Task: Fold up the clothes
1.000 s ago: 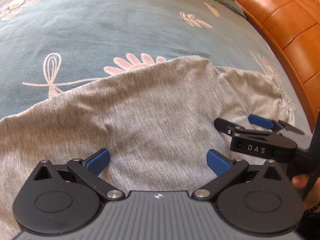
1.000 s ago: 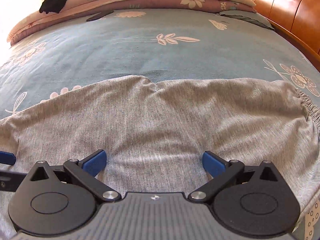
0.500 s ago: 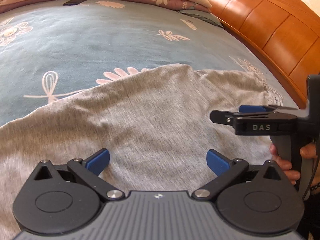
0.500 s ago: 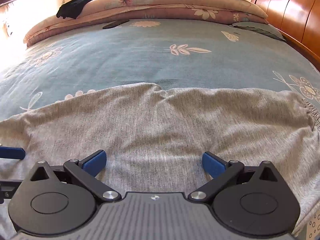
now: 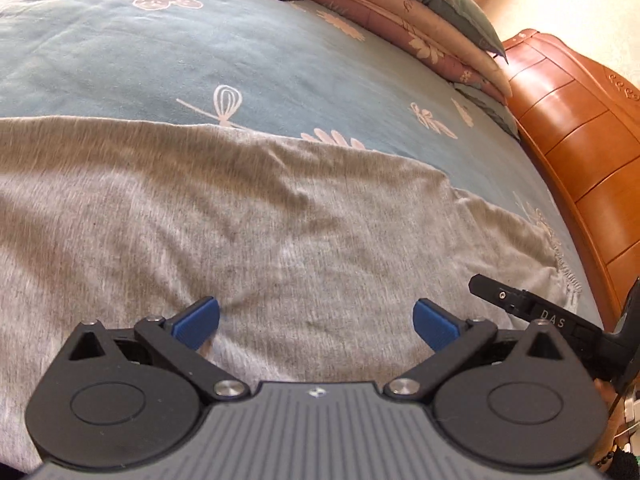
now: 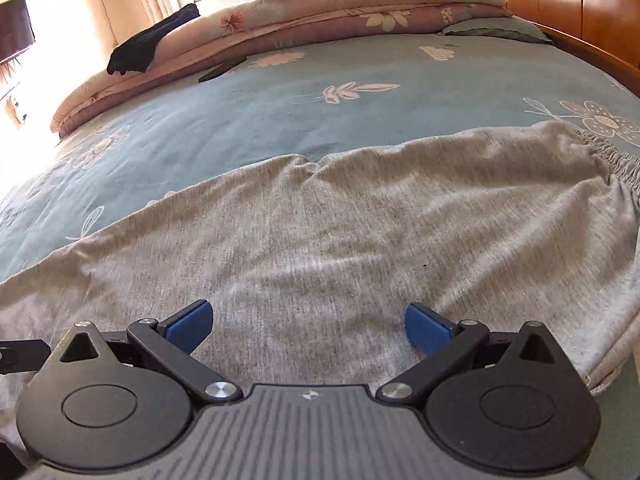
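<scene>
A grey knit garment (image 5: 248, 232) lies spread flat across the blue flowered bedspread (image 5: 160, 52). It also fills the lower half of the right wrist view (image 6: 360, 248), with its gathered elastic waistband (image 6: 612, 160) at the right. My left gripper (image 5: 316, 322) is open and empty, just above the garment's near part. My right gripper (image 6: 308, 322) is open and empty, over the garment near the waistband end. The right gripper's black body (image 5: 536, 312) shows at the right edge of the left wrist view.
Folded quilts and pillows (image 6: 320, 16) are stacked at the far end of the bed, with a black cloth (image 6: 152, 44) draped on them. A dark flat object (image 6: 218, 72) lies on the bedspread before them. An orange wooden headboard (image 5: 580, 128) runs along the right side.
Both grippers have stayed open. The left view has swung left and tilted up, showing more of the garment's left part. The right gripper has lowered in the left view.
</scene>
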`<state>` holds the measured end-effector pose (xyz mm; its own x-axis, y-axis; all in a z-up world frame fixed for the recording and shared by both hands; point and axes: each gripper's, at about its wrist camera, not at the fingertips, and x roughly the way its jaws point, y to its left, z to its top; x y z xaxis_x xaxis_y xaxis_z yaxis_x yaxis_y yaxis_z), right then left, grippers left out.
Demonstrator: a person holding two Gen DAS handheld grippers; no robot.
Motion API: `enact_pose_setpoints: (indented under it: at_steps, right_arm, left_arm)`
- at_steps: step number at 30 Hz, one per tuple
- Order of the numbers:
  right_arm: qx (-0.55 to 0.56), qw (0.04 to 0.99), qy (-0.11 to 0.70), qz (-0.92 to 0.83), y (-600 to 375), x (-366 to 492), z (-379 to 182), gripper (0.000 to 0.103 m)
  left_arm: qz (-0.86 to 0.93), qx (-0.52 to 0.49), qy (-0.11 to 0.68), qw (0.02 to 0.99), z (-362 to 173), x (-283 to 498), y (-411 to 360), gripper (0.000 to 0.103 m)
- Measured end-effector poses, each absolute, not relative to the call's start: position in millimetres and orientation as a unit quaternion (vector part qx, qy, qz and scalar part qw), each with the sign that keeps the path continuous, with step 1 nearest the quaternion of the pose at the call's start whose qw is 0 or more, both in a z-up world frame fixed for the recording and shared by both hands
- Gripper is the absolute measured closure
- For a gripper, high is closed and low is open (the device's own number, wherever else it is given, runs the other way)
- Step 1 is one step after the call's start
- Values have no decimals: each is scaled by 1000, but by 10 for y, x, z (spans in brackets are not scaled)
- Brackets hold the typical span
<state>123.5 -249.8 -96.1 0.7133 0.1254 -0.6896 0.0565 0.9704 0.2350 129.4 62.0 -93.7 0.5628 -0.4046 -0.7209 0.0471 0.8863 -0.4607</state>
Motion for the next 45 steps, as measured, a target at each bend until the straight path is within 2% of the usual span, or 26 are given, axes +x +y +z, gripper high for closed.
enact_pose_setpoints:
  at_steps: [3, 9, 13, 22, 28, 34, 41, 45]
  right_arm:
    - [141, 920, 365, 13, -2545, 1227, -992, 0]
    - [78, 923, 376, 9, -2399, 1249, -1010, 0]
    - [46, 926, 375, 3, -2316, 1240, -1041, 0]
    - [44, 923, 383, 7, -2341, 1274, -1024, 0]
    - [41, 921, 387, 13, -2348, 1292, -1026, 0]
    - [41, 923, 382, 12, -2359, 1294, -1034, 0]
    - [37, 923, 384, 5, -2335, 1307, -1028, 0]
    - [37, 922, 385, 6, -2339, 1298, -1027, 0]
  left_arm:
    - [-101, -199, 441, 869, -920, 1171, 742, 1]
    - [-58, -228, 433, 870, -840, 1024, 953, 1]
    - [-52, -206, 445, 870, -869, 1039, 831, 1]
    - [36, -219, 463, 858, -831, 854, 1116, 1]
    - [-39, -227, 446, 865, -660, 1012, 628, 1]
    - [-98, -219, 453, 859, -768, 1075, 198, 1]
    - [-69, -265, 448, 851, -941, 889, 619, 1]
    - [-6, -253, 448, 858, -919, 829, 876, 1]
